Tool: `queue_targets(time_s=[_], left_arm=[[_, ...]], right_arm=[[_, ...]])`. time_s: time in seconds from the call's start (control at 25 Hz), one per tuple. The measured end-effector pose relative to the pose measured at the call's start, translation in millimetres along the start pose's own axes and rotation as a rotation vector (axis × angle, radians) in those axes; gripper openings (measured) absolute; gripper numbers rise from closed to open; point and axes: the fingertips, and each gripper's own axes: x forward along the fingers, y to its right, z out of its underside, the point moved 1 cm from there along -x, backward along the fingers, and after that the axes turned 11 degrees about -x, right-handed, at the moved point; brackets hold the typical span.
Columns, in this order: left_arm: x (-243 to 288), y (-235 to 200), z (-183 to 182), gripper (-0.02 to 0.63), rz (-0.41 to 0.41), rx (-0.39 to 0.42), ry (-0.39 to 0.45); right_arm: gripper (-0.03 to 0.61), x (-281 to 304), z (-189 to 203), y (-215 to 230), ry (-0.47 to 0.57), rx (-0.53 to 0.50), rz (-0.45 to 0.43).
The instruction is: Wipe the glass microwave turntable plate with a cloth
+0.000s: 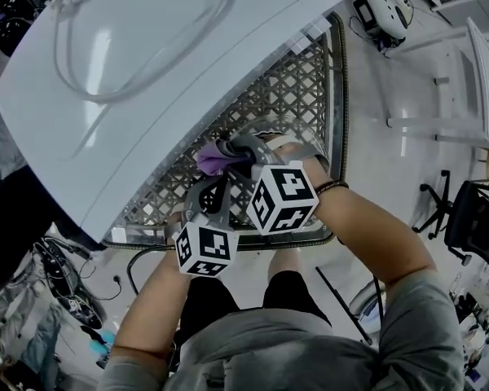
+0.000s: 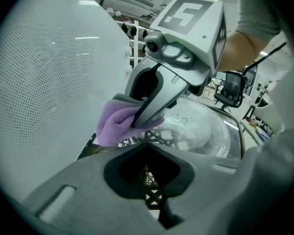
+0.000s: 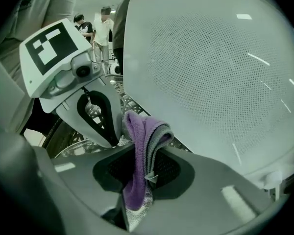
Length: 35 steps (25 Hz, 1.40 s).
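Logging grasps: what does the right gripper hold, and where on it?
Right gripper holds the purple cloth, pinched just behind its fold, which pokes past the jaws.

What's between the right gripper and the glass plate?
Only the purple cloth, clamped in the right gripper and bunched at its tips beside the glass plate, as the left gripper view shows. Whether it touches the glass is unclear.

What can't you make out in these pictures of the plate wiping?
- Left gripper view: the plate has its near edge behind the right gripper and cloth, so contact between cloth and glass is unclear.
- Head view: the plate cannot be picked out; the white panel covers much of the wire rack.
- Right gripper view: the panel blocks what lies behind it.
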Motion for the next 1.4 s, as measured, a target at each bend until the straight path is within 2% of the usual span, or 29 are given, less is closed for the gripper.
queue_targets(time_s=[0.28, 0.68, 0.88, 1.0, 1.12, 1.28, 1.4], left_arm=[[0.7, -0.4, 0.3, 0.000, -0.004, -0.004, -0.003], [0.1, -0.1, -0.7, 0.000, -0.007, -0.010, -0.015], [0.6, 0.9, -1.8, 0.000, -0.004, -0.012, -0.011], [0.9, 0.8, -1.0, 0.000, -0.003, -0.011, -0.007], [0.6, 0.8, -0.5, 0.000, 0.000, -0.011, -0.002], [0.0, 0.8, -1.1, 0.000, 0.006, -0.010, 0.009], [0.2, 0.4, -0.9, 0.000, 0.007, -0.008, 0.022]], right_arm=[[0.100, -26.5, 50.6, 0.3, -0.079, 0.054, 0.013], [0.101, -92.1, 151.0, -14.7, -0.289, 0.092, 0.016], [0.100, -107.5, 171.5, -19.9, -0.340, 0.107, 0.008], [0.101, -105.7, 163.8, -17.6, -0.324, 0.112, 0.011], [0.101, -91.5, 121.8, -18.3, -0.191, 0.136, -0.012], [0.101, -54.5, 53.6, -24.5, -0.021, 0.182, -0.132], [0.101, -31.0, 22.9, -20.4, 0.025, 0.195, -0.207]])
